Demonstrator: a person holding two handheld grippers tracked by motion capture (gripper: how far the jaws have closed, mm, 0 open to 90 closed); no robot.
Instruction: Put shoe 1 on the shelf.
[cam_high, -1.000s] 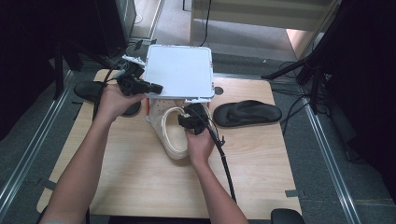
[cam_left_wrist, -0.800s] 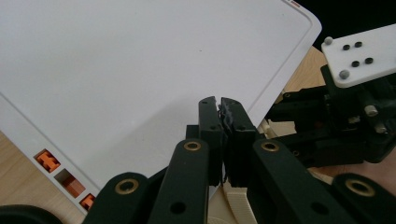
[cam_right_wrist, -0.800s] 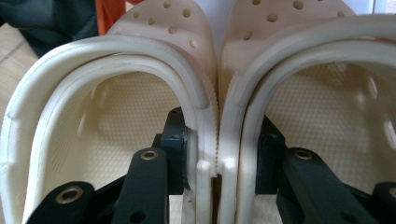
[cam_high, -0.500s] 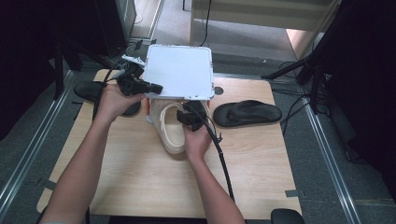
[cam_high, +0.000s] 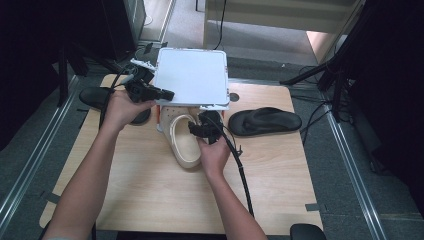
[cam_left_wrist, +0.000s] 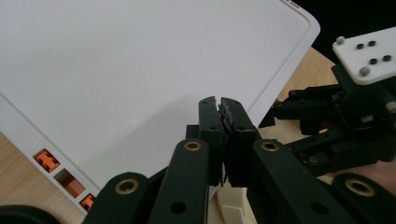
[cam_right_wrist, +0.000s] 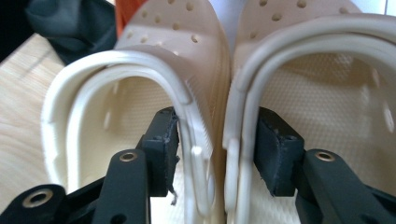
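My left gripper is shut on the edge of a white box lid and holds it raised over the table's far side. Two cream clogs lie side by side, toes under the lid. My right gripper straddles their adjoining heel walls: one pad sits inside the left clog, the other inside the right clog. Its jaws have just been opening with both walls still between them, and the pads rest loosely beside the straps.
An orange-and-white box sits beneath the lid. One black sandal lies right of the clogs and another at the left edge. The wooden table has bare room near me. Black stands and cables surround it.
My right hand has edged slightly left at the clogs. The left hand and the lid have kept still.
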